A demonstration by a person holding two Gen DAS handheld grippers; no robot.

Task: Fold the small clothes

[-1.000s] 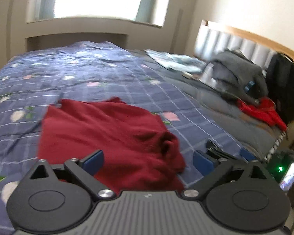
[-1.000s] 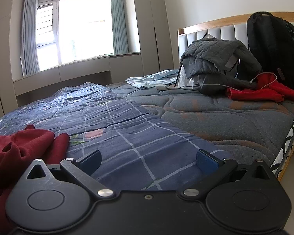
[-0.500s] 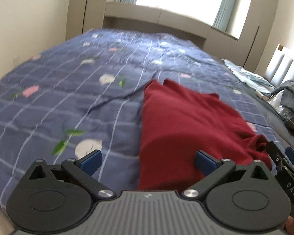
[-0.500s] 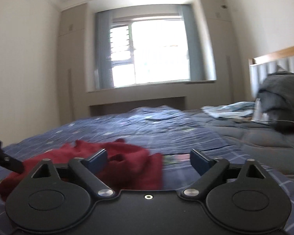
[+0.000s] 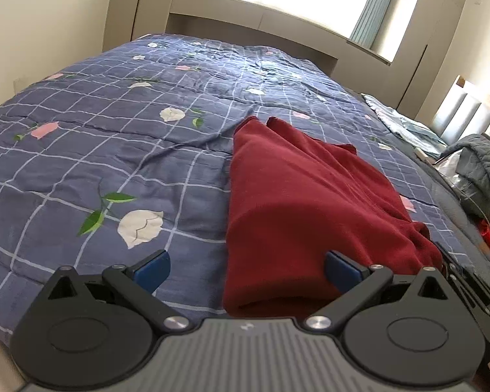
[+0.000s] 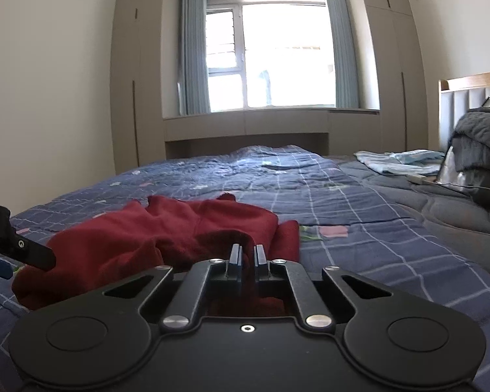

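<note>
Sunlight from a wide window [image 5: 297,3] washed out the far wall in the left wrist view, above a bed covered by a blue quilt with a white grid and printed flowers [image 5: 121,137]. A dark red knit garment [image 5: 297,202] lay rumpled on that quilt, running away from the camera, its near folded edge between the blue-padded fingers of the left gripper [image 5: 246,269]. Those jaws stood wide apart, the right pad [image 5: 341,269] just at the cloth's edge and the left pad over bare quilt; whether the right pad touched the cloth was hard to tell. At the right border the picture cut off a grey quilted bundle [image 5: 480,163] by the padded headboard, a scrap of bright red fabric and part of a black device, none clear enough to name further. In the right wrist view the same window [image 6: 271,62] sat between pale blue curtains and tall beige wardrobes. The right gripper [image 6: 246,256] had just been closing, and its two black fingers stood drawn together with a raised fold of the dark red knit garment [image 6: 153,238] pinched between them; the pads themselves were hidden by the fingers. The rest of the garment spread leftward over the quilt [image 6: 359,228]. A black part of the left gripper [image 6: 13,245] entered from the left edge, mostly cut off. A pale blue folded cloth [image 6: 398,161] lay far right near the headboard.
</note>
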